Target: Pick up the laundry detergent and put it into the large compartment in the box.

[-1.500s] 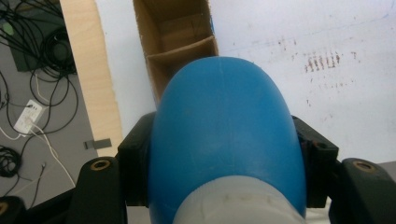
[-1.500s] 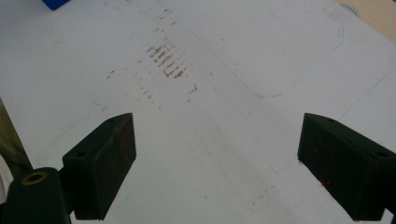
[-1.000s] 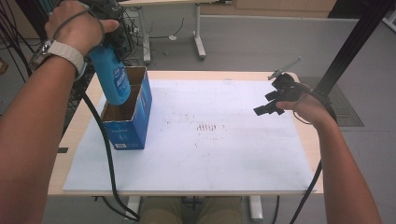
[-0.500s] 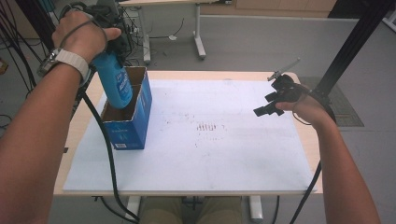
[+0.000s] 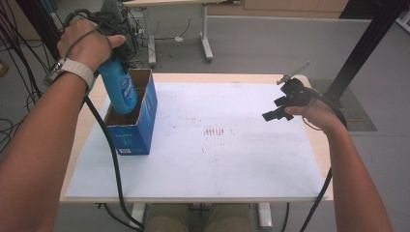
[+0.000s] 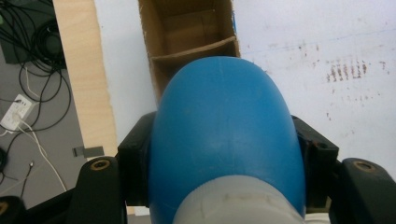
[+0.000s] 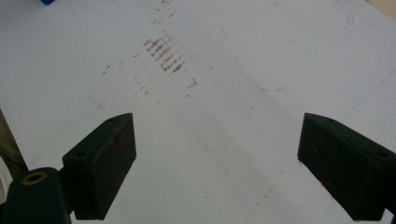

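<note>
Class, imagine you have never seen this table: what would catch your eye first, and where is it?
First, the bright blue bottle, clamped in the left gripper at the table's left, its lower end dipping into the open blue cardboard box. Next, the right gripper hovering with jaws wide apart over the white sheet, near a patch of reddish-brown marks at its middle.

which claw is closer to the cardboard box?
Left. The left claw holds the blue bottle right over the box, the bottle's base dipping into it. The right claw hovers open, far across the table near its right edge.
</note>
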A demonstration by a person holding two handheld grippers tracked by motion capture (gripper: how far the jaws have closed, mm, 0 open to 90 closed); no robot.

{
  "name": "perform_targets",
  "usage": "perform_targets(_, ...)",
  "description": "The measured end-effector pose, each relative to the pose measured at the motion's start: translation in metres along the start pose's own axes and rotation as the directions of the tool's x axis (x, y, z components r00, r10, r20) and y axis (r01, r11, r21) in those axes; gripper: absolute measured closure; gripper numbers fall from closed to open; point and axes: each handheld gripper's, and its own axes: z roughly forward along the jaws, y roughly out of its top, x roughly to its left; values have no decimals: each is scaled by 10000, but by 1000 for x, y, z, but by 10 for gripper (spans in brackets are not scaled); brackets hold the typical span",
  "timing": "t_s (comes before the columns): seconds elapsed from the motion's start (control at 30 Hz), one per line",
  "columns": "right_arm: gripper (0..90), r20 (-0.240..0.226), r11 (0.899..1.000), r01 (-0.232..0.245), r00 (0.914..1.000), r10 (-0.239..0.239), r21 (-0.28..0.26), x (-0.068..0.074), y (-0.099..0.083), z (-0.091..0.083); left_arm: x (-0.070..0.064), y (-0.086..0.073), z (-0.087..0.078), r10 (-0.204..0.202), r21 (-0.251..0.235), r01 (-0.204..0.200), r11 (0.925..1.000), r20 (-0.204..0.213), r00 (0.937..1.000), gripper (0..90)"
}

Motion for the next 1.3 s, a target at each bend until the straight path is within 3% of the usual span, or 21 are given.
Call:
perform_targets(0.17, 116, 20, 10000, 4, 10000, -4, 13, 0, -1, 0, -3, 1, 13, 80, 87, -79, 9999, -191, 9998, 372)
perform_targets(0.5, 116, 35, 10000, -92, 10000, 92, 18, -1, -6, 0, -3, -2, 34, 182, -69, -183, 9998, -171, 9997, 373)
perform_targets(1.3, 115, -51, 9996, -229, 9997, 230, 180, -5, -7, 9, 2, 1, 81, 187, 262, -188, 9995, 50, 9998, 372)
